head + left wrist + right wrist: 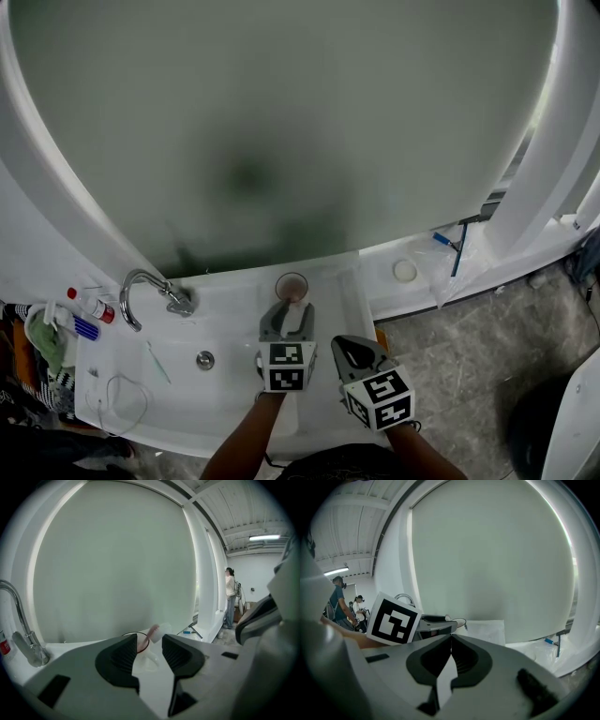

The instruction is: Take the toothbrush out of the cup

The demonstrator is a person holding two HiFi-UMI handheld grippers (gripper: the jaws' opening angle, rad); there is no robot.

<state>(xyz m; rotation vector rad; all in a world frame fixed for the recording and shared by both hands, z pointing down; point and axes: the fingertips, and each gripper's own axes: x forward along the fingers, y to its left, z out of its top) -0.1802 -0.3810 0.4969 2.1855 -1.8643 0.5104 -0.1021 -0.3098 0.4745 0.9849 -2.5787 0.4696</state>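
While both grippers hover over the near right part of the white sink [234, 412], the right gripper [349, 349] sits nearest, right of the other, and its 2 fingers [440, 656] meet at the tips with nothing between them. Just left and a little farther in, the left gripper [292, 309] points toward the far rim with its fingers [123, 654] spread wide apart, gripping nothing. The cup [292, 287] stands just beyond those fingertips on the far rim of the sink, right of the faucet [141, 291] and close against the grey-green wall panel [281, 122]. From the left gripper view the clear cup [146, 657] shows through the gap between the fingers, neither one pressing on it. The toothbrush [153, 632] is in the cup, its pinkish upper end leaning to the right above the dark rim. Left of the grippers, the drain [204, 359] lies in the basin with a slim teal stick [157, 362] beside it. Far off to the right, a person [230, 597] stands on the floor.
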